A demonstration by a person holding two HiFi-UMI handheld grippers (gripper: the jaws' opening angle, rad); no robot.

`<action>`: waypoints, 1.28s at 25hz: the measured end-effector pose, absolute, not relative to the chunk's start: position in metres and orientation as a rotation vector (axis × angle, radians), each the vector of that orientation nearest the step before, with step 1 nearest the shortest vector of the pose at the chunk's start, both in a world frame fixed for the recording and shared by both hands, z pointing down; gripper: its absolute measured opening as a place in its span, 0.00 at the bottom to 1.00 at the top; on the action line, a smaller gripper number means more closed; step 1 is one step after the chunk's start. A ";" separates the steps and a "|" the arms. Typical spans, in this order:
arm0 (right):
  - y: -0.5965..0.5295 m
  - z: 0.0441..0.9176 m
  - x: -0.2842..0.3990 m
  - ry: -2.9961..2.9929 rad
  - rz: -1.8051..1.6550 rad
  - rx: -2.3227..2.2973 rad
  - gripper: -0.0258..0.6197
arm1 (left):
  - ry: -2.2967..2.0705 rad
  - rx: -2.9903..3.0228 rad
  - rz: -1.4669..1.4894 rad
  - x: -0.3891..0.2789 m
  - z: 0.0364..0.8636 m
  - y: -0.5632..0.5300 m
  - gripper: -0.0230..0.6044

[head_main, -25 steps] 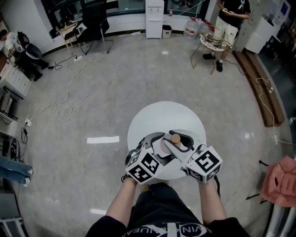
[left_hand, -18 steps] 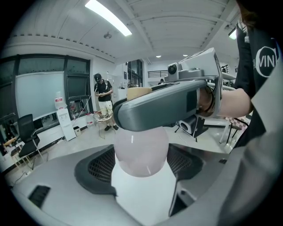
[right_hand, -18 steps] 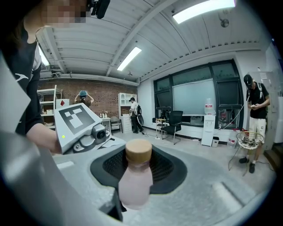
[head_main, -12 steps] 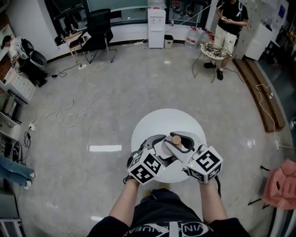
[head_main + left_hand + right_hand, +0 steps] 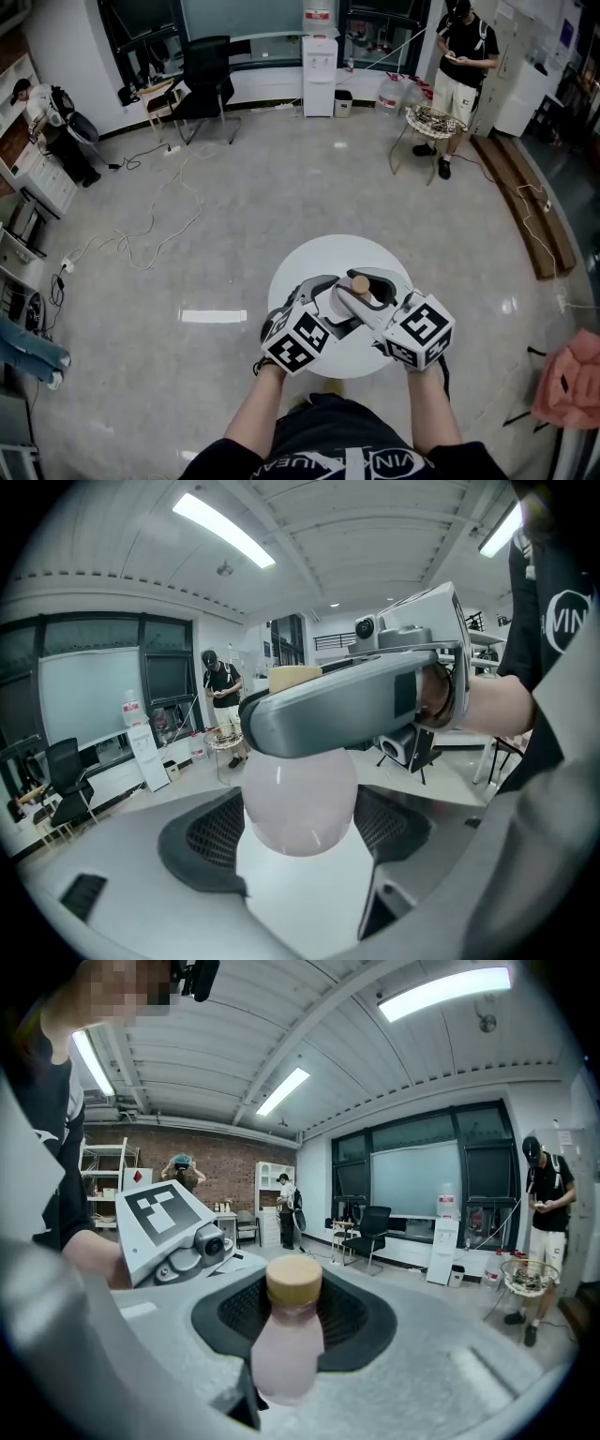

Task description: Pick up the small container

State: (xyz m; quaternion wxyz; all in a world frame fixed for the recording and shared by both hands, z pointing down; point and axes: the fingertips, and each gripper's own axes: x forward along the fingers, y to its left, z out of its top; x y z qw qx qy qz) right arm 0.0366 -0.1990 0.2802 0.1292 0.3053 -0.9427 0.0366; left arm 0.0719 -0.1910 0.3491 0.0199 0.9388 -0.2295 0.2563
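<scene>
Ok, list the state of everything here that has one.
Small pink bottle with tan cap: capped, held above the round white table.
Right gripper: fingers shut on the bottle.
Left gripper: fingers either side of the bottle, grip unclear.

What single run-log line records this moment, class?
left gripper: shut on bottle | right gripper: shut on bottle | bottle: upright, tan cap, over white table

left tool (image 5: 337, 300), right tool (image 5: 371, 291), small container (image 5: 360, 283) raised higher
</scene>
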 end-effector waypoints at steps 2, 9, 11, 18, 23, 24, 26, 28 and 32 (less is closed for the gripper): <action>-0.197 0.277 0.036 -2.740 0.101 0.885 0.23 | -0.716 2.916 0.795 0.071 0.345 -0.190 0.58; -0.192 0.267 0.039 -2.736 0.078 0.897 0.23 | -0.718 2.922 0.804 0.075 0.336 -0.185 0.58; -0.190 0.265 0.041 -2.737 0.075 0.900 0.23 | -0.716 2.923 0.805 0.077 0.335 -0.183 0.58; -0.184 0.262 0.044 -2.734 0.057 0.905 0.23 | -0.713 2.936 0.801 0.081 0.331 -0.178 0.58; -0.181 0.256 0.039 -2.738 0.033 0.903 0.23 | -0.718 2.947 0.797 0.076 0.326 -0.176 0.58; -0.181 0.254 0.039 -2.736 0.031 0.908 0.23 | -0.719 2.948 0.796 0.076 0.324 -0.176 0.58; -0.180 0.251 0.041 -2.735 0.027 0.909 0.23 | -0.723 2.951 0.793 0.078 0.321 -0.175 0.58; -0.180 0.250 0.042 -2.735 0.022 0.906 0.23 | -0.728 2.951 0.792 0.079 0.320 -0.175 0.58; -0.179 0.249 0.043 -2.733 0.013 0.903 0.23 | -0.733 2.952 0.793 0.080 0.319 -0.175 0.58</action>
